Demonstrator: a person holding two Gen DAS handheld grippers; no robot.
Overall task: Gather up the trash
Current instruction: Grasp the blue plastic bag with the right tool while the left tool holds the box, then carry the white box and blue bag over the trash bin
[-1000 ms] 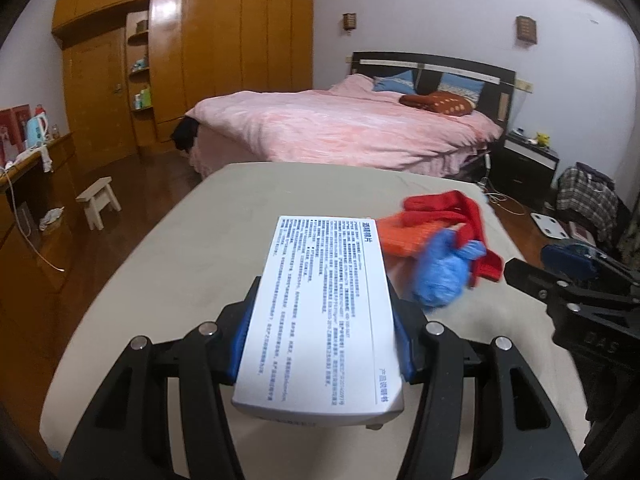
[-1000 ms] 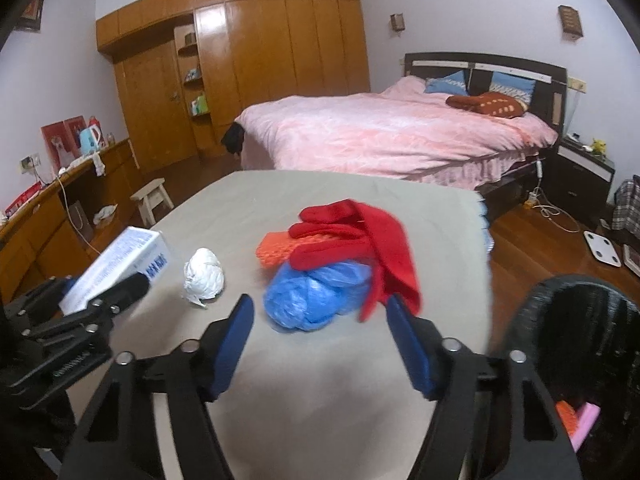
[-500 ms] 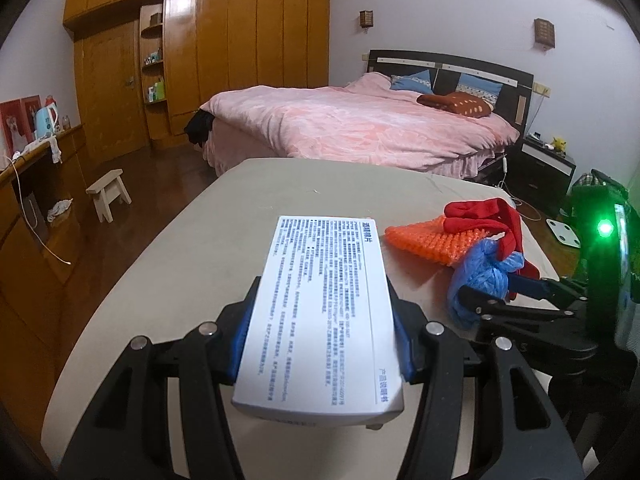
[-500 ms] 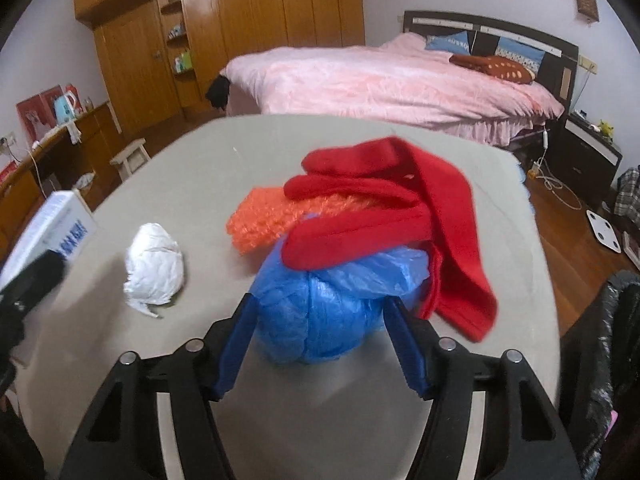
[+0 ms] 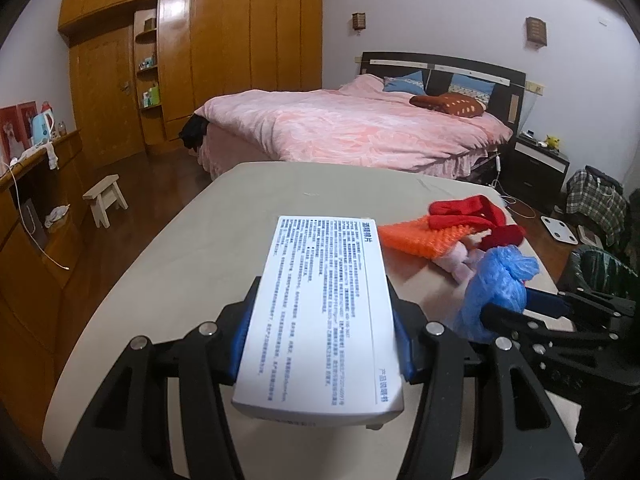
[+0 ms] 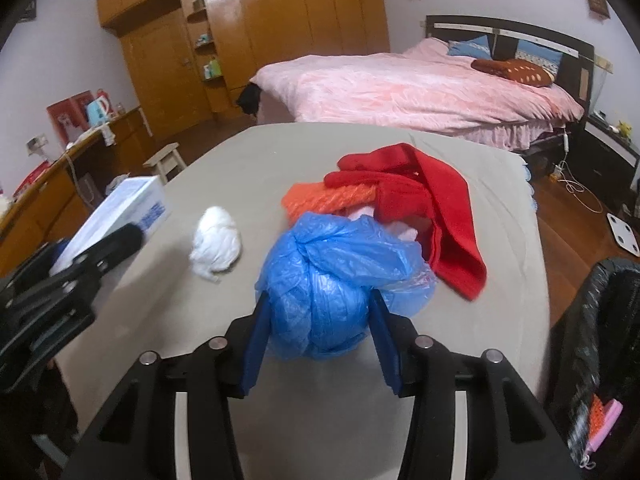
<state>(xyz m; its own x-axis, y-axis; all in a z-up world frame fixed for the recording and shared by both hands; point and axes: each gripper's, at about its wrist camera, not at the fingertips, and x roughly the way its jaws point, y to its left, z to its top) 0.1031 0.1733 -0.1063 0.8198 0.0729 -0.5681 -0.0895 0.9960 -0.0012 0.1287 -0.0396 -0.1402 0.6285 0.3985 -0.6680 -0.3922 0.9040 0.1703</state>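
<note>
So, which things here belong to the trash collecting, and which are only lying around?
Belong to the job:
- white box, held in left gripper
- blue plastic bag, between the closing pads of right gripper
- white paper wad
- black-lined bin

Probably just lying about:
- red cloth
- orange mesh piece
- table

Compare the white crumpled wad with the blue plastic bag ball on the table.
The blue plastic bag ball is larger than the white crumpled wad. The ball sits between the right gripper pads; the wad lies free. The ball touches the red cloth; the wad lies apart. Both are crumpled.
</note>
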